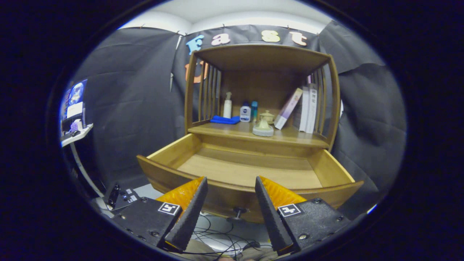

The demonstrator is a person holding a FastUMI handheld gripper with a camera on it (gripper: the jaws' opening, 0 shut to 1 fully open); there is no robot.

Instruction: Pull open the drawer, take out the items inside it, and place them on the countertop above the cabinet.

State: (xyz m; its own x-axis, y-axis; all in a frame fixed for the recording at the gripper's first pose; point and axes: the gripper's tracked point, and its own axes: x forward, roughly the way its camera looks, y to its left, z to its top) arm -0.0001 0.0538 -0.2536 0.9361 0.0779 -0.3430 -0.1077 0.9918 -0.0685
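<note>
Drawer point(250, 174) pulled out, bare inside | countertop point(290, 136) holds bottles, books | tongs point(232, 188) spread wide, holding nothing

Gripper-mounted view, near open drawer point(250, 170)

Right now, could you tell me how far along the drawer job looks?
The drawer is pulled open, and the floor that shows inside it is bare. Several items, including a blue cloth and a pale lidded pot, sit on the countertop above. The gripper is open and holds nothing, fingers either side of the knob. Little seems left.
</note>
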